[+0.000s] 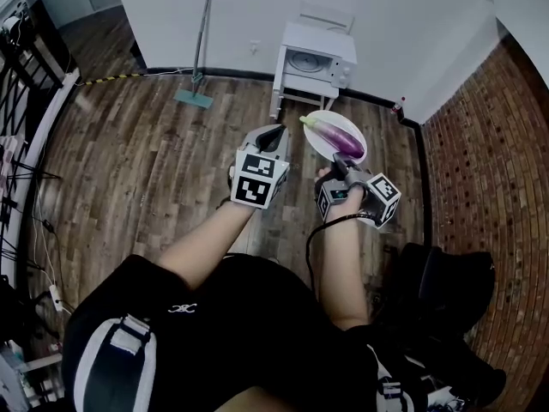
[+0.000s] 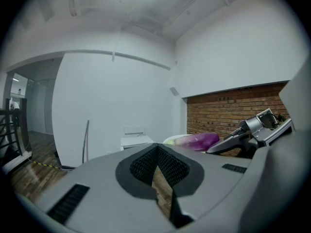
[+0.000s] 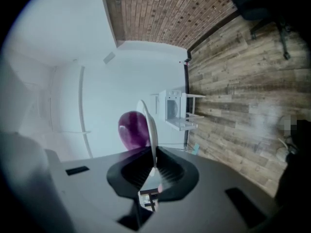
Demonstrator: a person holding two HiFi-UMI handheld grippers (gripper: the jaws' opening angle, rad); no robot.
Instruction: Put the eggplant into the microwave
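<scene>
The right tongs (image 3: 153, 171) are clamped narrow on the rim of a white plate (image 1: 314, 144), and the purple eggplant (image 1: 340, 136) lies on that plate just beyond their tips — carried by the plate, not gripped itself. In the right gripper view the plate stands edge-on between the pads, with the eggplant on its left face. The left tongs (image 1: 273, 134) are closed together with nothing between them, just beside the plate's left edge, so the eggplant lies to their right. Well apart, ahead of both, the microwave (image 1: 318, 62) sits on a small white desk (image 1: 276, 94) against the wall — a mop (image 1: 200, 54) leans nearby
</scene>
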